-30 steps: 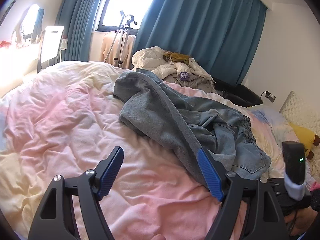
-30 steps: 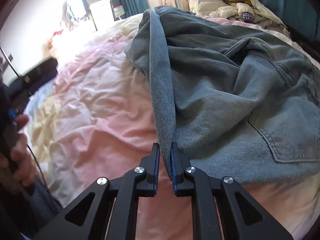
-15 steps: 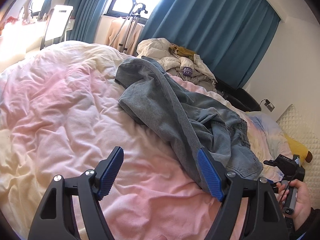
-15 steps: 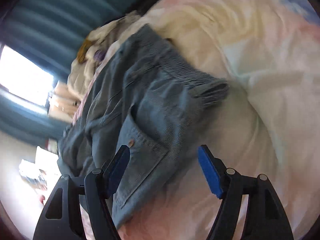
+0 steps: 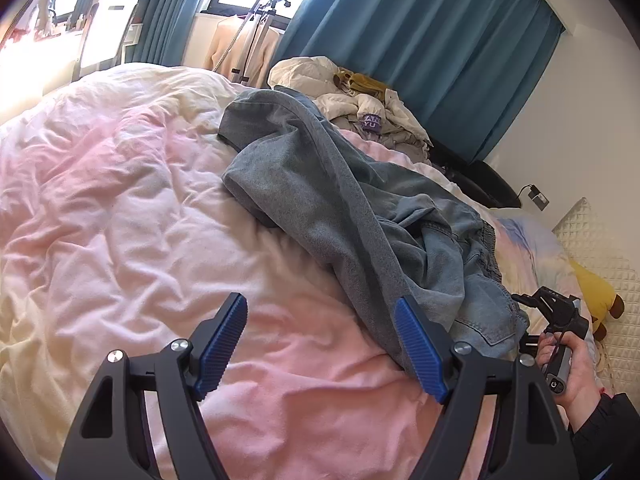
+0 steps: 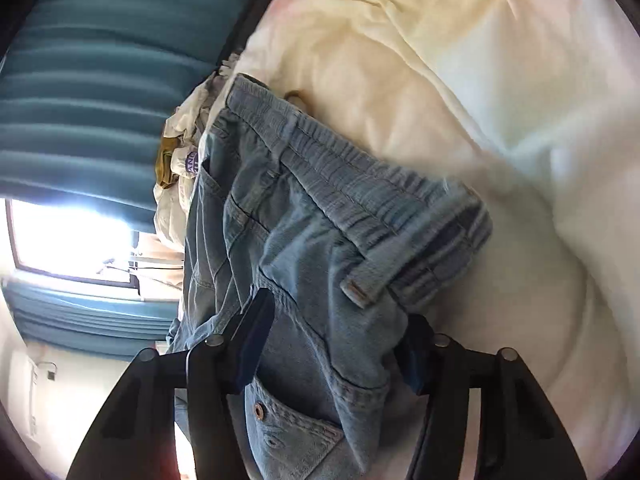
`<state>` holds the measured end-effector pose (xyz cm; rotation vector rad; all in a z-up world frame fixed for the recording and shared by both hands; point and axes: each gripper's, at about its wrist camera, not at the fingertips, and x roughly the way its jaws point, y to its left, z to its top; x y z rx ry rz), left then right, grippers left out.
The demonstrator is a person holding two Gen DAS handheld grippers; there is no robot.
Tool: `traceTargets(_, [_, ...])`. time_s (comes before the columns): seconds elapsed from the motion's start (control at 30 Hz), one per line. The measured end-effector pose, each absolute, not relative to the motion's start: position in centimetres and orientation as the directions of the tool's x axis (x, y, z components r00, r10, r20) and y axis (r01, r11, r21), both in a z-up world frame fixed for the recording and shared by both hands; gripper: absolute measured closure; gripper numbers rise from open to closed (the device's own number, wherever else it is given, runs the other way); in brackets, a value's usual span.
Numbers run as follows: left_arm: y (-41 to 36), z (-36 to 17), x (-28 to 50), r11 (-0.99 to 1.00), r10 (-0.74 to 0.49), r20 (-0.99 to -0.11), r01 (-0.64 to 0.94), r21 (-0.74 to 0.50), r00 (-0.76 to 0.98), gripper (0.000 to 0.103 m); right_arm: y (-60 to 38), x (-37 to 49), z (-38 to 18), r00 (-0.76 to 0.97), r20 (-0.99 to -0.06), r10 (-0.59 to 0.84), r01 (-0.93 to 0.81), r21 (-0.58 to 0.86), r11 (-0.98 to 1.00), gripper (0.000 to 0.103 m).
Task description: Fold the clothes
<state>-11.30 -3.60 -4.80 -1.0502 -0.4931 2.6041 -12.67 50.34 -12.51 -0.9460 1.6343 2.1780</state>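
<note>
Blue-grey jeans (image 5: 340, 208) lie crumpled across the pink and cream duvet (image 5: 120, 200), legs toward the far end and waistband near the right. My left gripper (image 5: 320, 348) hovers open over the duvet, its right finger beside the near leg edge, nothing between the pads. In the rolled right wrist view, my right gripper (image 6: 336, 352) straddles the jeans (image 6: 320, 220) just below the elastic waistband, by a back pocket. Its jaws are closing with denim between them, and the pads do not clearly press. A hand (image 5: 568, 376) holds that gripper's handle.
A pile of light clothes (image 5: 360, 100) sits at the bed's far end before teal curtains (image 5: 440, 40). A yellow plush toy (image 5: 592, 296) and a quilted pillow lie at the right. A white chair (image 5: 108, 28) and a metal stand (image 5: 256, 32) are by the window.
My right gripper left the jeans leg, swung to the waistband end, rolled sideways and opened from shut, then narrowed. The left gripper sank slightly and stayed open.
</note>
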Motion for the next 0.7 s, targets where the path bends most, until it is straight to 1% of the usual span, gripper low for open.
traceTargets(0.03, [-3.6,-4.9,-11.3,-0.899,0.387,-0.611,-0.136,-0.416,-0.691,0.025,50.3,-12.7,-11.9,-0.756,-0.635,-0.155,-0.555,0.749,-0.361,0.057])
traceTargets(0.07, [-3.6,-4.9,-11.3,-0.899,0.387,-0.611,-0.134,-0.417,-0.69,0.025,50.1,-12.7,-11.4,-0.753,-0.644,-0.137,-0.557,0.733,-0.39,0.071])
traceTargets(0.13, [-3.7,-4.9,-11.3,-0.899,0.387,-0.613,-0.132,-0.418,-0.689,0.025,49.6,-12.8,-10.1,-0.74,-0.667,-0.086,-0.563,0.684,-0.463,0.088])
traceTargets(0.17, [-3.7,-4.9,-11.3,-0.899,0.386,-0.612,-0.132,-0.418,-0.69,0.025,49.4,-13.0,-9.2,-0.74,-0.67,-0.056,-0.557,0.658,-0.507,0.091])
traceTargets(0.23, [-3.8,-4.9,-11.2,-0.899,0.385,-0.61,-0.133,-0.417,-0.693,0.025,48.8,-12.6,-6.9,-0.766,-0.643,0.002,-0.52,0.618,-0.589,0.094])
traceTargets(0.33, [-4.0,-4.8,-11.0,-0.9,0.381,-0.606,-0.128,-0.418,-0.698,0.025,47.5,-11.5,-3.1,-0.811,-0.573,0.118,-0.481,0.538,-0.692,0.097])
traceTargets(0.4, [-4.1,-4.7,-10.9,-0.9,0.378,-0.604,-0.125,-0.418,-0.702,0.025,47.0,-10.6,-1.3,-0.821,-0.535,0.199,-0.487,0.474,-0.734,0.098])
traceTargets(0.47, [-4.1,-4.6,-10.9,-0.901,0.376,-0.603,-0.124,-0.416,-0.704,0.025,47.3,-9.9,-0.8,-0.812,-0.527,0.249,-0.515,0.449,-0.73,0.098])
traceTargets(0.53, [-4.2,-4.6,-10.9,-0.901,0.376,-0.6,-0.127,-0.416,-0.706,0.025,48.8,-9.4,-1.8,-0.79,-0.559,0.25,-0.552,0.474,-0.685,0.098])
traceTargets(0.6, [-4.1,-4.5,-10.9,-0.903,0.373,-0.601,-0.128,-0.41,-0.707,0.025,51.0,-10.1,-4.2,-0.741,-0.635,0.219,-0.608,0.495,-0.621,0.098])
traceTargets(0.7, [-4.1,-4.6,-11.0,-0.908,0.364,-0.606,-0.126,-0.399,-0.707,0.025,54.1,-10.5,-9.3,-0.632,-0.766,0.117,-0.707,0.508,-0.492,0.098])
